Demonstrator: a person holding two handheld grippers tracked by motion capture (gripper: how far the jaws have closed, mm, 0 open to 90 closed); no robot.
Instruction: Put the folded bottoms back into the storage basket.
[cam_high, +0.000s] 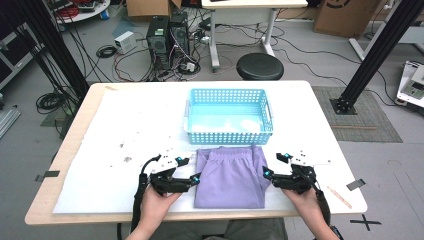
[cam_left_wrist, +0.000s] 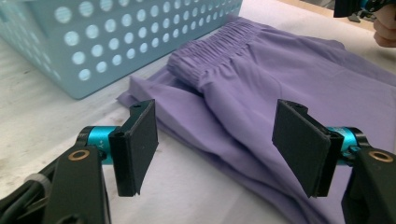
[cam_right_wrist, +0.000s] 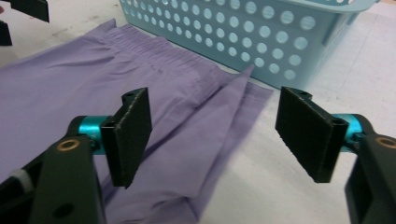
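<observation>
Purple shorts (cam_high: 229, 176), folded, lie lower centre on worktop (cam_high: 110, 125), just below blue basket (cam_high: 229, 116), which looks empty. Left hand-held gripper (cam_high: 196, 177) & right hand-held gripper (cam_high: 266, 173) flank them, jaws wide apart, holding nothing. Est.: folding done, binning outstanding.

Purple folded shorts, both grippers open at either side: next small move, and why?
Probably ease both grippers inward and close them on the side edges of the purple folded fabric shorts. The left gripper and right gripper sit open at opposite edges, holding nothing, jaws straddling the folds in both gripper views. The light blue perforated plastic basket just beyond looks empty, a likely destination.
</observation>
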